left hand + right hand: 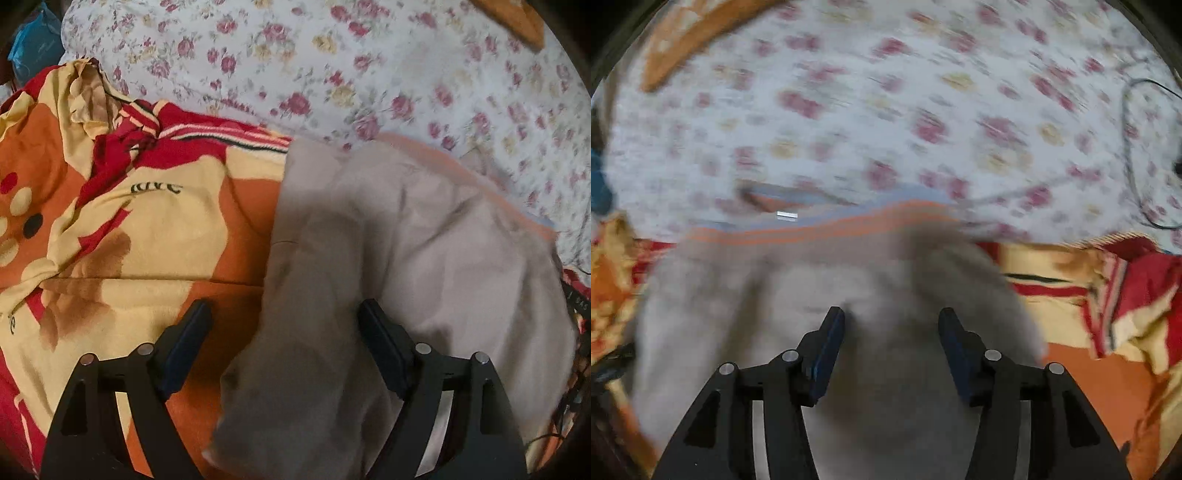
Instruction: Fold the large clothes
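Flowered bedsheet (369,66) fills the background, with an orange-and-red blanket (129,221) in front. On both lies the grey garment (424,258), under both tools. Only the right view (badly blurred) shows a cable (1134,147) and the garment's orange stripe (831,229). Left gripper (284,317) and right gripper (892,325) stand spread wide, holding nothing.
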A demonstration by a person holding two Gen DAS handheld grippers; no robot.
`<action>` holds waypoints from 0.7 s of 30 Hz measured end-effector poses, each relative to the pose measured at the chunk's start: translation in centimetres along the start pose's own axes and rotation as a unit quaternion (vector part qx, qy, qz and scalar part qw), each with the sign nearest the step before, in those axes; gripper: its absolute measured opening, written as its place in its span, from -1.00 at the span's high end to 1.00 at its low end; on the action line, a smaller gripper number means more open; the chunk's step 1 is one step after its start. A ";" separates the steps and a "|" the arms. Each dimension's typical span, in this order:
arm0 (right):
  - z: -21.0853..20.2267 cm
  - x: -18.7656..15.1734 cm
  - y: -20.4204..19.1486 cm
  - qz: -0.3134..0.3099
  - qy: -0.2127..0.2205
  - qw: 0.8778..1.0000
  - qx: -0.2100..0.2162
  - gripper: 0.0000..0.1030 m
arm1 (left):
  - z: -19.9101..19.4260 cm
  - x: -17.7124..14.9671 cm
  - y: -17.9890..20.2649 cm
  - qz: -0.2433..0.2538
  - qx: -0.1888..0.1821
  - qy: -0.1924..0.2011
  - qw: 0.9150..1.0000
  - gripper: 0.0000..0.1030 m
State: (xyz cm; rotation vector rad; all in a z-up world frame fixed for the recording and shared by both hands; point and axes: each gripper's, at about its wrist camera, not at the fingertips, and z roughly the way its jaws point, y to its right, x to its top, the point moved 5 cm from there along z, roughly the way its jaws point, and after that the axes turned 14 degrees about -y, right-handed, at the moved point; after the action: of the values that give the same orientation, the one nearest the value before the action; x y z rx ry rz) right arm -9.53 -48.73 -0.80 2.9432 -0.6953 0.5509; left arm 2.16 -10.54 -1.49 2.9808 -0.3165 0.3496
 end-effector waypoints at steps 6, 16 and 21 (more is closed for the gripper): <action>1.0 -0.1 1.0 0.014 0.016 0.999 -0.030 -0.11 | -0.1 0.2 0.0 0.007 0.027 0.014 1.000 -0.78; -7.4 -5.8 2.2 0.015 0.045 0.999 0.027 -0.34 | -3.1 -0.1 0.0 0.006 0.016 0.048 0.999 -0.78; -5.1 -9.0 3.7 0.016 0.018 1.000 -0.003 -0.34 | -3.7 -0.3 0.1 0.013 0.021 0.060 0.998 -0.78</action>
State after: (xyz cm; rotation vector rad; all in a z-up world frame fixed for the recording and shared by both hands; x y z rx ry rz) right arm -20.34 -47.47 0.64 2.9140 -0.7407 0.6022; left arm 1.03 -10.07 2.04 2.9822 -0.3392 0.5420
